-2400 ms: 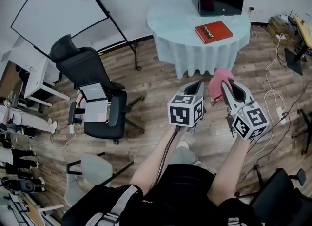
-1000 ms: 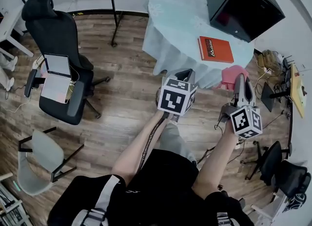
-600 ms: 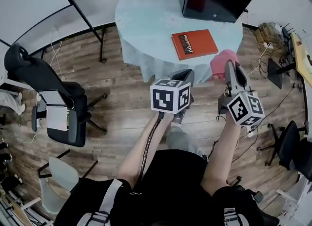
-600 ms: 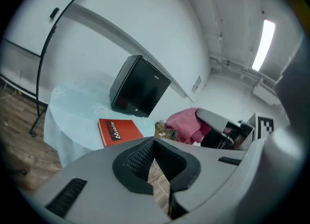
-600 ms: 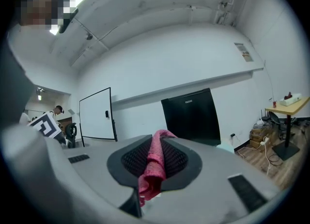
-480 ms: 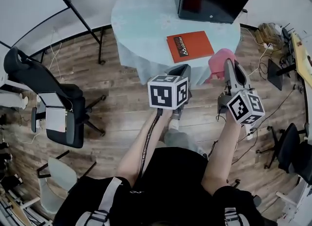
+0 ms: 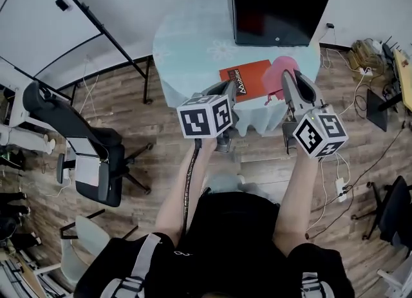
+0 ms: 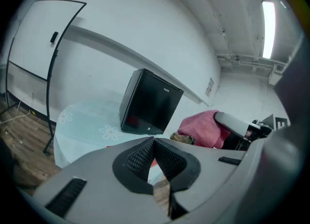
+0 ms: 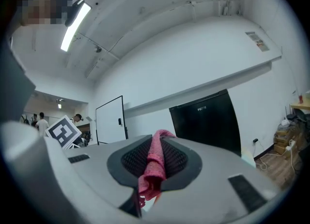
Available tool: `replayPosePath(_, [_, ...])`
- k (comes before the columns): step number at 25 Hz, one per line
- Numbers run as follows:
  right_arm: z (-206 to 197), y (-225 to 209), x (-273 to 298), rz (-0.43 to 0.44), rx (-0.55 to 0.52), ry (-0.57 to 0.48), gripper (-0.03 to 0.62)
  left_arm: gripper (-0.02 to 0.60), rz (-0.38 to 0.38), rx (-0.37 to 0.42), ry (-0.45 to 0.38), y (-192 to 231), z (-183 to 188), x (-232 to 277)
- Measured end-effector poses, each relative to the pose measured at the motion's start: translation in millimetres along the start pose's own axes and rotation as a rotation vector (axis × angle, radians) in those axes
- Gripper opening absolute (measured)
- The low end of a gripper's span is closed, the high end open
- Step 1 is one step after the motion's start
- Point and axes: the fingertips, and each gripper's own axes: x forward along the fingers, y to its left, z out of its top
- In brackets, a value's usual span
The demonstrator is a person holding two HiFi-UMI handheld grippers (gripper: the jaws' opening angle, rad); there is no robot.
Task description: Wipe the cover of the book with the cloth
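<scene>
Head view: right tongs [image 7: 288, 79] pinch pink cloth [image 7: 275, 71] over red book [image 7: 251, 74], centre frame, apparently poised to wipe; left tongs [image 7: 227, 86] pressed together, empty, near bench [image 7: 187, 46] edge.

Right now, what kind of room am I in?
Probably an office or lab workroom: a whiteboard on a stand, a black office chair, and a round table carrying a black cabinet.
</scene>
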Motion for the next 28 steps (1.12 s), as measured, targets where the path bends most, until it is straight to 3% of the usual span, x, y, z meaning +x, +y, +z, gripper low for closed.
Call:
replayPosePath(4, [-11.3, 7.0, 12.5, 0.049, 0.015, 0.017, 0.051, 0.014, 0.002, 0.003, 0.033, 3.9, -6.0, 8.4])
replayPosePath(15, [-23.9, -23.7, 47.4, -0.009, 0.024, 0.064, 0.051, 0.014, -0.025, 0.044, 0.076, 7.3, -5.9, 61.5])
replayPosePath(21, [-50.5, -28.5, 78.7, -0.024, 0.048, 0.118, 0.051, 0.014, 0.050, -0.051, 0.098, 65.6, -14.3, 69.0])
replayPosePath(28, [-99.0, -36.4, 113.9, -0.016, 0.065, 0.252, 0.051, 0.014, 0.113, -0.182, 0.175, 122.2, -45.3, 91.5])
